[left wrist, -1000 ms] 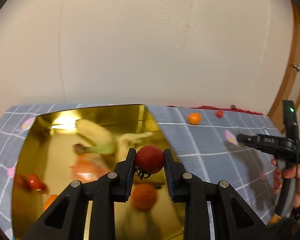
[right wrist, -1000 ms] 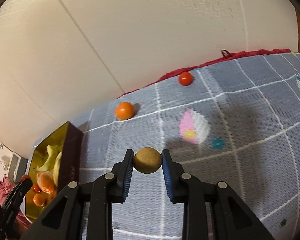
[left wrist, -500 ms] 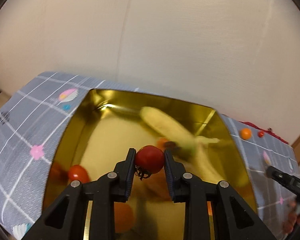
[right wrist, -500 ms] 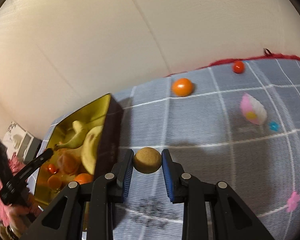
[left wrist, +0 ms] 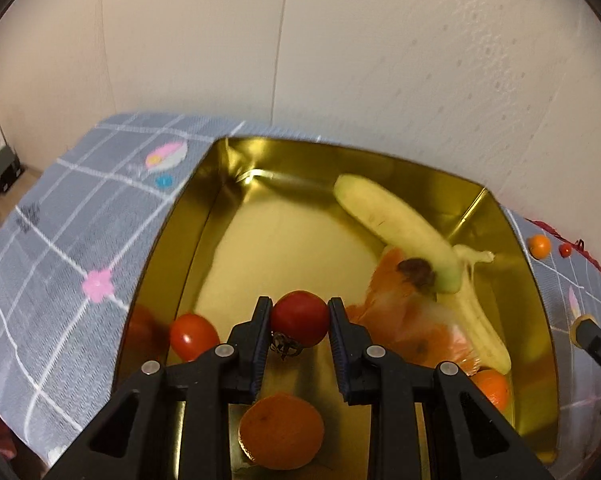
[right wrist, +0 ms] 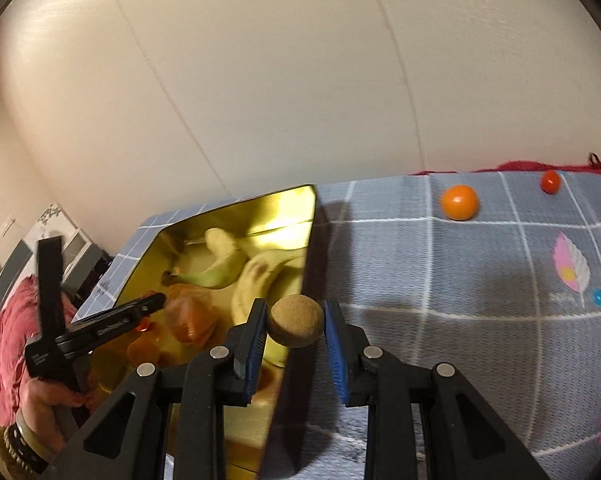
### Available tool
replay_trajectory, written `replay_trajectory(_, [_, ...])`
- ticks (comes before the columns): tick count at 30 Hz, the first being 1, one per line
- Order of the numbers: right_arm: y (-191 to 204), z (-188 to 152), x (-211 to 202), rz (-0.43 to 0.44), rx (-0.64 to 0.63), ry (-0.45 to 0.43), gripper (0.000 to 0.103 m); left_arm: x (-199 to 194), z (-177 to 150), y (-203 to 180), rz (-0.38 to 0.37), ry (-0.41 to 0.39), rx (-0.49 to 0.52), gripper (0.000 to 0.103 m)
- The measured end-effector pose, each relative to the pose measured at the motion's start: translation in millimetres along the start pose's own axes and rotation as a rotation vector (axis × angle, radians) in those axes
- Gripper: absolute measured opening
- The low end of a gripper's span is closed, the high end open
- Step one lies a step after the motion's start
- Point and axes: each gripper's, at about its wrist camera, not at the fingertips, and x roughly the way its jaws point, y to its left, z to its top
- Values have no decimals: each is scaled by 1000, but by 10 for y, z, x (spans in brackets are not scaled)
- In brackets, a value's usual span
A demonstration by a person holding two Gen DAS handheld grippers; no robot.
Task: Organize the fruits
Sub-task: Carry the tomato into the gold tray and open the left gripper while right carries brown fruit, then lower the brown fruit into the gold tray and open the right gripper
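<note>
**A:** Standing right next to it. In the left wrist view, the left hand-held gripper (left wrist: 299, 320) is clamped tight on a red tomato (left wrist: 299, 323), little dried stem hanging under it. It sits over the gold tray (left wrist: 496, 216), which rests on a grey checked cloth (left wrist: 60, 240). In the tray: a banana (left wrist: 392, 224) lying diagonally, another red tomato (left wrist: 193, 336) by the near left wall, an orange fruit (left wrist: 282, 432) right under the jaws, and some orange stuff in clear wrap (left wrist: 412, 320) — too blurry to name.

**B:** And the other side?

**A:** In the right wrist view, the right hand-held gripper (right wrist: 295, 326) is squeezed onto a small round brown fruit (right wrist: 296, 326), can't tell what kind. It hangs about over the tray's right edge, between the gold inside and the cloth. Left of it you see the left hand-held gripper from the side, held by a hand (right wrist: 48, 412) with a beaded bracelet, tips poking in over the tray.

**B:** Anything left outside?

**A:** Yep — an orange (right wrist: 459, 202) and a small red tomato (right wrist: 550, 182) sit on the cloth near the wall, well apart from the tray.
</note>
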Motion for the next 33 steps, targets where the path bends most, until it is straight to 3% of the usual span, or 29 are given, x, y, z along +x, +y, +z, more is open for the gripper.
replay_trajectory(5, [175, -32, 86, 17, -57, 14, 29, 79, -33, 35, -9, 33, -4, 31])
replay_trajectory(9, [273, -57, 136, 28, -87, 22, 29, -5, -32, 72, -22, -4, -12, 47])
replay_trajectory(11, [299, -63, 165, 35, -93, 28, 29, -68, -11, 129, -40, -29, -40, 49])
replay_trajectory(13, [318, -70, 189, 39, -98, 33, 29, -158, 12, 213, -66, -67, -84, 57])
replay_trajectory(15, [347, -76, 214, 47, -104, 39, 29, -242, 22, 253, -59, -101, -107, 72])
replay_trajectory(23, [526, -150, 318, 81, -162, 76, 29, -446, 29, 332, -15, -192, -115, 93])
replay_trajectory(33, [820, -301, 543, 128, -252, 145, 29, -568, -50, 360, 58, -235, -61, 99])
